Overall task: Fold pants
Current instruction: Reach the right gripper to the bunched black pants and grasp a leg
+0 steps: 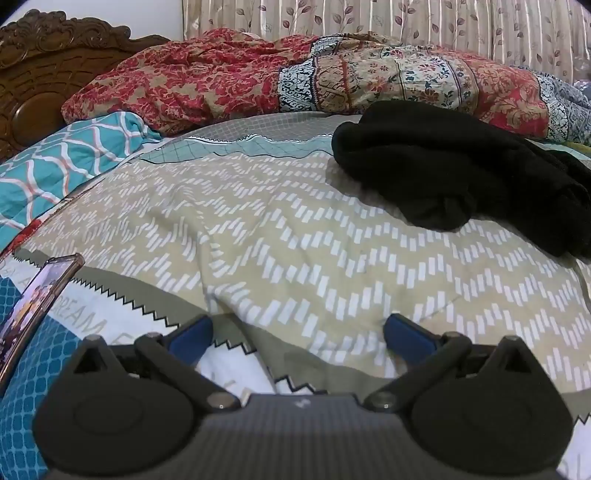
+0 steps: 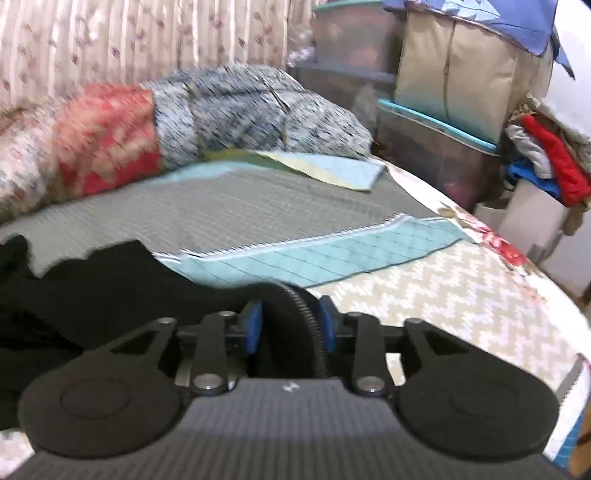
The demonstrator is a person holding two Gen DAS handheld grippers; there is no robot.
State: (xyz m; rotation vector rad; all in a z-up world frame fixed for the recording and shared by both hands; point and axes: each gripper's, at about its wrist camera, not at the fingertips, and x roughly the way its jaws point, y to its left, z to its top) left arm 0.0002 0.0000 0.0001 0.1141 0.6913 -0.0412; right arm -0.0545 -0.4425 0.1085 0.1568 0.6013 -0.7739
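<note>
Left gripper [image 1: 297, 332]: blue pads [image 1: 192, 334] spread wide, nothing between them, poised over the zigzag bedcover [image 1: 295, 236]. Right gripper [image 2: 290, 325]: pads [image 2: 254, 326] drawn in on a bunched black ribbed band of the pants [image 2: 110, 291], fabric filling the gap between them; this view is motion-blurred. Pants: black, crumpled in a heap on the bed, to the right and ahead of the left gripper in its view [image 1: 454, 170], well apart from it; in the right view the bulk spreads leftward from the pads. Bedcover: beige with white zigzag dashes, bordered by a teal grid strip [image 2: 314, 254] and a grey panel [image 2: 221, 206]. Phone [image 1: 33, 310]: propped at the left edge, screen lit. Quilt [image 1: 295, 74]: red, cream and blue florals, rolled along the far side of the bed. Teal pillow [image 1: 62, 158]: beside a carved wooden headboard [image 1: 40, 77]. Curtain [image 1: 406, 18]: striped, leaf print, behind the bed. Storage bins [image 2: 436, 147]: stacked past the bed's corner, with piled clothes [image 2: 546, 162] to their right.
</note>
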